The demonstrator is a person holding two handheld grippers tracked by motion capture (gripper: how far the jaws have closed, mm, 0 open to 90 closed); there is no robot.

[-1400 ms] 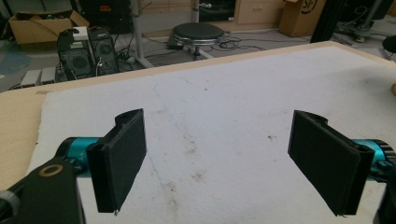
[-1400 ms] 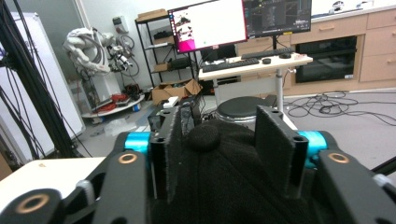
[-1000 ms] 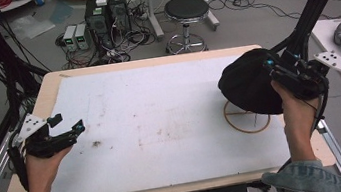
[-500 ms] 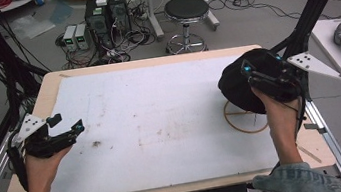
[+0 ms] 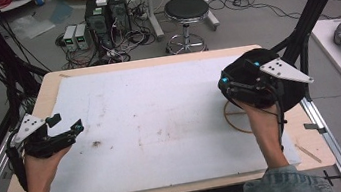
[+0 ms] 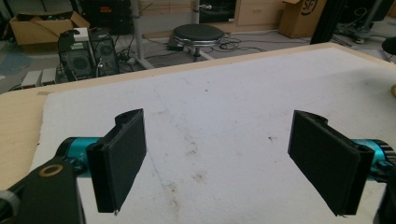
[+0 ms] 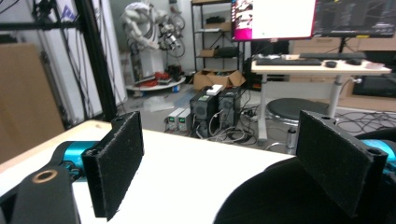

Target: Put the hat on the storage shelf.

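A black domed object (image 5: pixel 289 94) sits at the table's right edge, partly over a thin wooden ring (image 5: pixel 232 117) lying on the white board (image 5: pixel 160 107). My right gripper (image 5: pixel 241 72) hovers above the dome's left side, open, with nothing between its jaws. In the right gripper view the dome (image 7: pixel 280 196) bulges up at the lower right, under the open right gripper (image 7: pixel 223 121). My left gripper (image 5: pixel 67 123) rests low over the board's left edge, open. In the left gripper view the left gripper (image 6: pixel 218 140) has bare stained board between its wide-apart pads.
The board lies on a wooden table (image 5: pixel 47 93). A black frame post (image 5: pixel 308 16) rises just behind the dome. On the floor beyond the table stand a round stool (image 5: pixel 187 10), computer boxes (image 5: pixel 106 9) and loose cables. A small wooden stick (image 5: pixel 307 152) lies near the front right corner.
My right gripper has swung leftwards across the top of the black dome, its grey plate turning with it. The left gripper has stayed put.
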